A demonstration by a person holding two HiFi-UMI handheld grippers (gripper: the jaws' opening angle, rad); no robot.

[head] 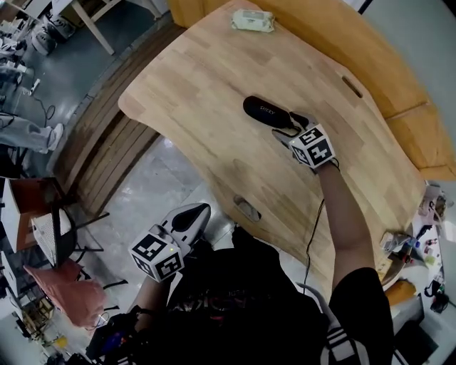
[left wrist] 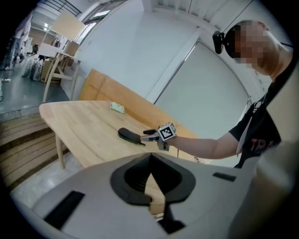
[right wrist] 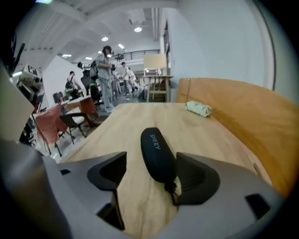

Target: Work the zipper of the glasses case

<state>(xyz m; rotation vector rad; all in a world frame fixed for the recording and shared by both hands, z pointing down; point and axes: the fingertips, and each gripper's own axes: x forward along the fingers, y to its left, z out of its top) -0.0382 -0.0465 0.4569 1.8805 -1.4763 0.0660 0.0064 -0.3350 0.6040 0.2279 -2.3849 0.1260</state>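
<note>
A black glasses case [head: 266, 112] lies flat in the middle of the wooden table [head: 192, 107]. My right gripper [head: 289, 129] sits at its near end, jaws open. In the right gripper view the case [right wrist: 156, 153] reaches in between the open jaws of the right gripper [right wrist: 150, 172], close against the right-hand one, and its zipper pull [right wrist: 172, 187] hangs at that end. My left gripper [head: 191, 217] is held low off the table's front edge, over the floor. The left gripper [left wrist: 150, 173] is shut on nothing. From there the case [left wrist: 129, 135] shows far off.
A pale green packet [head: 252, 20] lies at the table's far end. A cable hole [head: 247, 208] sits near the front edge and a slot [head: 351, 86] at the right. Chairs [head: 50, 228] stand on the floor at left. Clutter [head: 420, 239] lies at right.
</note>
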